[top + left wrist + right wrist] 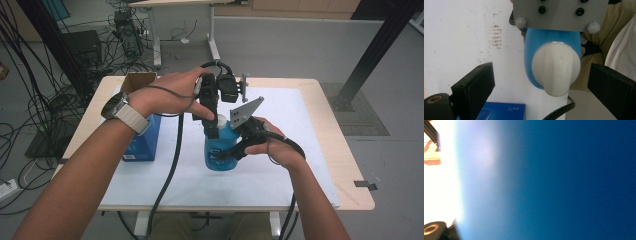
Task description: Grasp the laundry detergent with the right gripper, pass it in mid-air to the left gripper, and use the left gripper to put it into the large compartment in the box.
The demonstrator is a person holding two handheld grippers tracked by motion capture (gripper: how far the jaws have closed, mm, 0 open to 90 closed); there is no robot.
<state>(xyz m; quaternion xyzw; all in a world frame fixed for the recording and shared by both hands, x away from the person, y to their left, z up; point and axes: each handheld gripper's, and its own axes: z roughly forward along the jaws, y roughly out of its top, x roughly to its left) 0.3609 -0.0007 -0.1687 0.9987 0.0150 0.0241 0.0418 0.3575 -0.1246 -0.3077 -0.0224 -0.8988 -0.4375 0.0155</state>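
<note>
a translucent blue plastic bottle with a white ribbed cap (221, 145) stood upright near the middle of the white mat (300, 150), its long axis vertical and the cap pointing up. the right gripper (239, 146) clamped the bottle's body from the 3 o'clock side, jaws closed on it; in the right gripper view the blue wall sat right against the lens. the left gripper (212, 127) hung above, pointing down at the cap, its jaws spread wide either side of the cap without touching it. a blue cardboard box (142, 142) lay at the bottle's 9 o'clock.
</note>
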